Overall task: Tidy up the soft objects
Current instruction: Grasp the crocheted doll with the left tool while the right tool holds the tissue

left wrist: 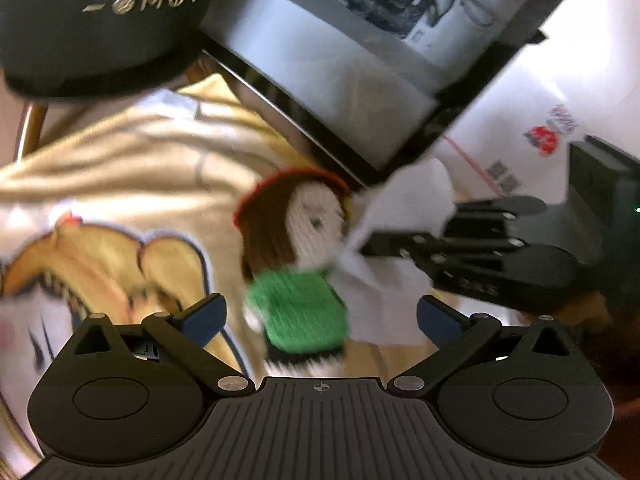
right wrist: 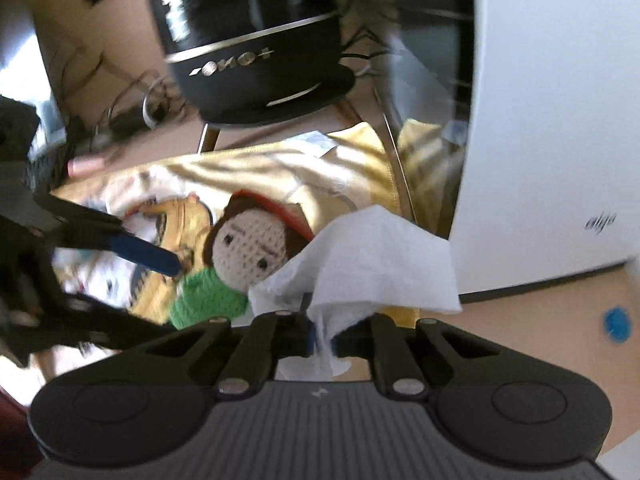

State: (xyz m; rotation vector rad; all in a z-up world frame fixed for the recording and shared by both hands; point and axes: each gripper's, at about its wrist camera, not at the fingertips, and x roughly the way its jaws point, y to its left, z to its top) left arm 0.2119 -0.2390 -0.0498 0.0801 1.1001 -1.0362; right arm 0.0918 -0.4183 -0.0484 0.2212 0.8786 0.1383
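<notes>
The doll is seen lying on the yellow cloth, straight ahead of the left gripper, whose jaws are spread wide, one to each side of its green body; its long axis runs away from that gripper. The right gripper is clamped on a tissue touching the doll's right side. A black speaker and white box are seen beyond.

- The doll is knitted yarn, coarse and matt, with a green woolly body.
- The tissue is thin white paper, soft and creased.
- The printed cloth is smooth yellow fabric, lying in folds.
- The speaker is black, partly glossy, with a bright metallic band.
- The left tool is matt black plastic, with ribbed housing and blue pads.
</notes>
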